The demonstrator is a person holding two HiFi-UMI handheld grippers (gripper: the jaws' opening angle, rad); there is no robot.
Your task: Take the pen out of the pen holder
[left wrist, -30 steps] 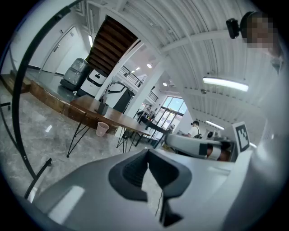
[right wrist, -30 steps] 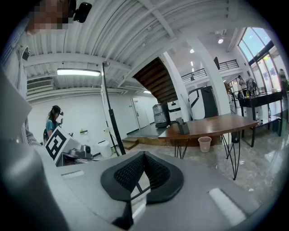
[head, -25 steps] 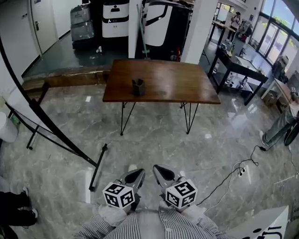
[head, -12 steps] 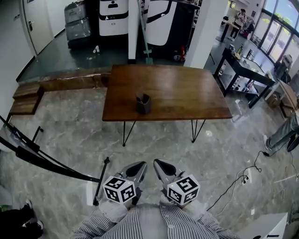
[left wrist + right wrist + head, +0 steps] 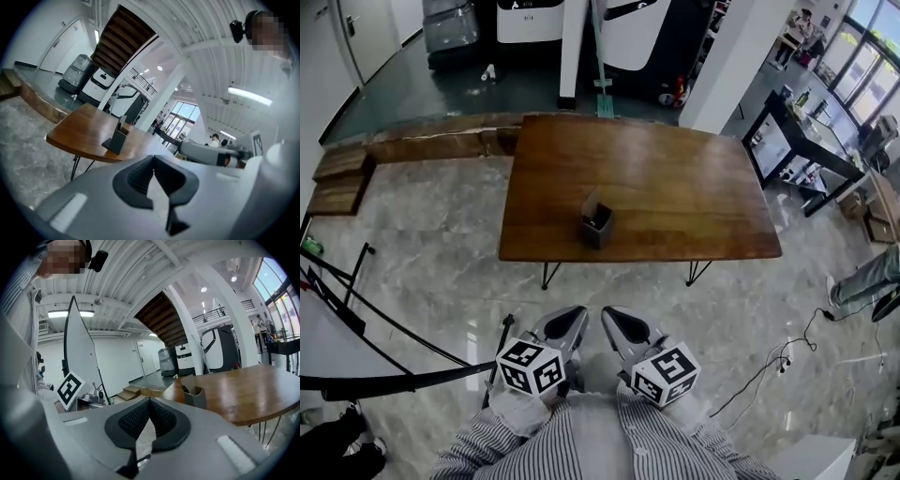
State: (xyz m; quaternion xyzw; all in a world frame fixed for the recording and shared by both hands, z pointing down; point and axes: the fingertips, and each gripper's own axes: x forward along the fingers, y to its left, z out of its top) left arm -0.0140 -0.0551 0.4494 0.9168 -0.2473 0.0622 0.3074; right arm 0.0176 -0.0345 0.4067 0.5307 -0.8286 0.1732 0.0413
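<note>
A person in striped sleeves (image 5: 520, 436) stands on the grey marble floor (image 5: 431, 262) just short of a wooden table (image 5: 675, 178), with a two-jaw tool in each hand pointing toward the table's near edge. The left gripper (image 5: 575, 316) and the right gripper (image 5: 610, 316) hover side by side over the floor in front of the table, well apart from anything on it. Each gripper's own view shows its dark ribbed pads pressed together at the tips, with nothing caught between them. The marker cube (image 5: 531, 366) of the left tool and its twin (image 5: 665, 375) on the right sit closest to the person.

The dark grey pen holder (image 5: 597, 225) stands upright on the table, close to the near edge and left of the table's middle, with the rest of the tabletop bare around it. The right gripper view shows a dark pen (image 5: 185, 389) leaning inside the holder, its top just above the rim; from the head view the pen cannot be made out.

Beyond the table's far edge rise a white pillar (image 5: 573, 47) and parked white and black machines (image 5: 525, 17). To the table's right stands a black desk (image 5: 802, 141) cluttered with small items. Low wooden steps (image 5: 342, 178) lie off the table's left far corner, and a black cable (image 5: 769, 361) trails across the floor off its right near corner.
</note>
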